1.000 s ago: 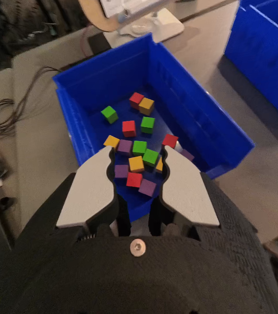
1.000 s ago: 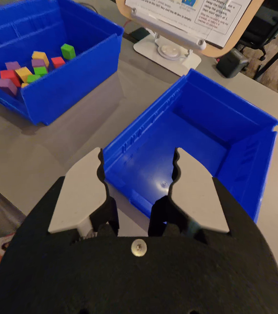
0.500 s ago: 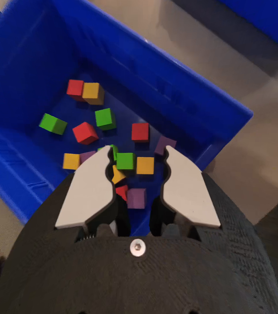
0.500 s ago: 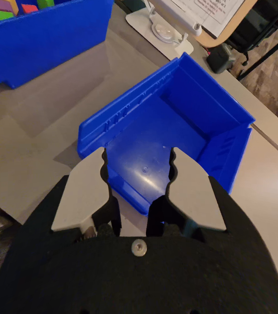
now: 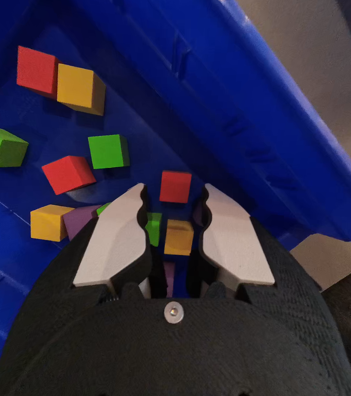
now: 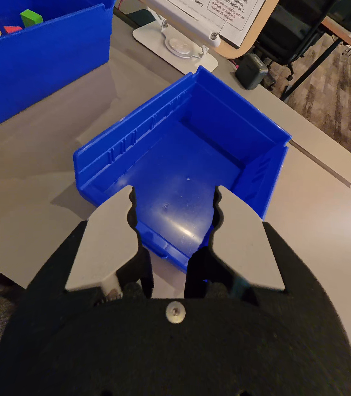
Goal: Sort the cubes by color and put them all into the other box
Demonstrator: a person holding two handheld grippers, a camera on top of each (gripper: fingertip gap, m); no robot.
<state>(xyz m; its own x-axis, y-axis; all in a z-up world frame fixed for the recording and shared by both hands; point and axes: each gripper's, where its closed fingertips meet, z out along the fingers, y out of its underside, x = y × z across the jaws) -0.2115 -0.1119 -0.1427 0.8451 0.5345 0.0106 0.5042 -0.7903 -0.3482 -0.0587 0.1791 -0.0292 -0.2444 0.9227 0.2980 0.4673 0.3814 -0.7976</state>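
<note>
Left hand-held gripper hanging spread and empty inside the full bin, red cube sitting between the fingertips, orange cube and green cube lying nearer the palm. Risking a double pinch or a nudged neighbour (cubes crowding close together). Purple cube partly hiding behind the left finger; bin wall standing just beside the right finger, limiting sideways room. Right hand-held gripper hovering spread and empty over the bare bin on the desk. Document stand standing beyond.
</note>
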